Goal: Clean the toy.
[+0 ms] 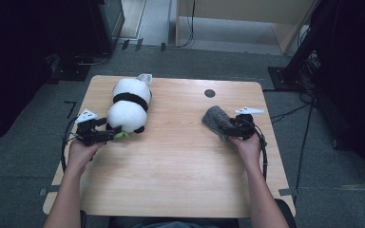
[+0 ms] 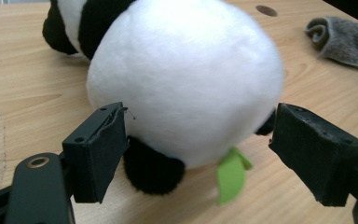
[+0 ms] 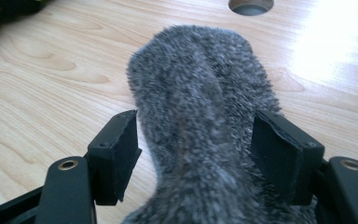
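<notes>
A black-and-white plush panda (image 1: 128, 107) lies on the wooden table (image 1: 180, 161) at the back left. Its round white body (image 2: 182, 79) sits between the jaws of my left gripper (image 1: 110, 135), which stands open (image 2: 205, 154) with both pads clear of the plush. A green felt leaf (image 2: 230, 175) sticks out under the panda. At the right lies a fuzzy grey sock (image 1: 215, 118). My right gripper (image 1: 228, 128) is open around it (image 3: 196, 158). The sock (image 3: 196, 84) runs between the pads, with a gap at the left pad.
A round dark hole (image 1: 209, 93) sits in the tabletop behind the sock. A small white tag (image 1: 145, 77) shows at the panda's far end. Cables trail from both grippers. Dark stands and cables (image 1: 309, 61) lie on the floor beyond the table's right edge.
</notes>
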